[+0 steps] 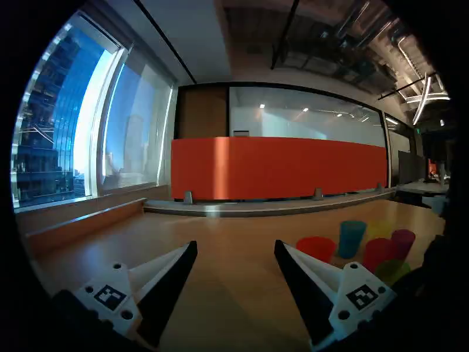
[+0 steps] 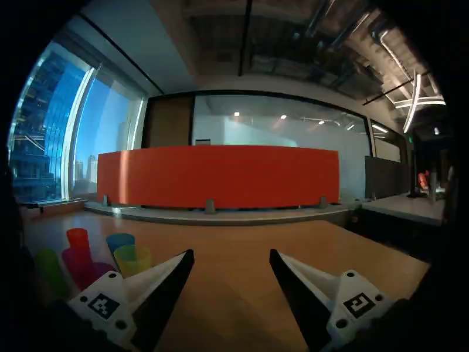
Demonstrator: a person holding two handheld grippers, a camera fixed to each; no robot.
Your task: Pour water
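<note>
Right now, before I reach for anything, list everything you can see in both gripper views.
cups: about six; orange, teal, yellow, red, magenta, green; clustered on the table, at the right of the left gripper view and the left of the right gripper view
table: one; light wood; beneath both grippers
partition panel: one; orange; upright along the table's far edge
windows: several panes; blue sky and towers outside; left wall
side desk: one; pale; far right
strip lights: a few; white; ceiling, upper right
left gripper: one; white fingers with black inner faces; open, empty, above the table
right gripper: one; same colours; open, empty, above the table
</note>
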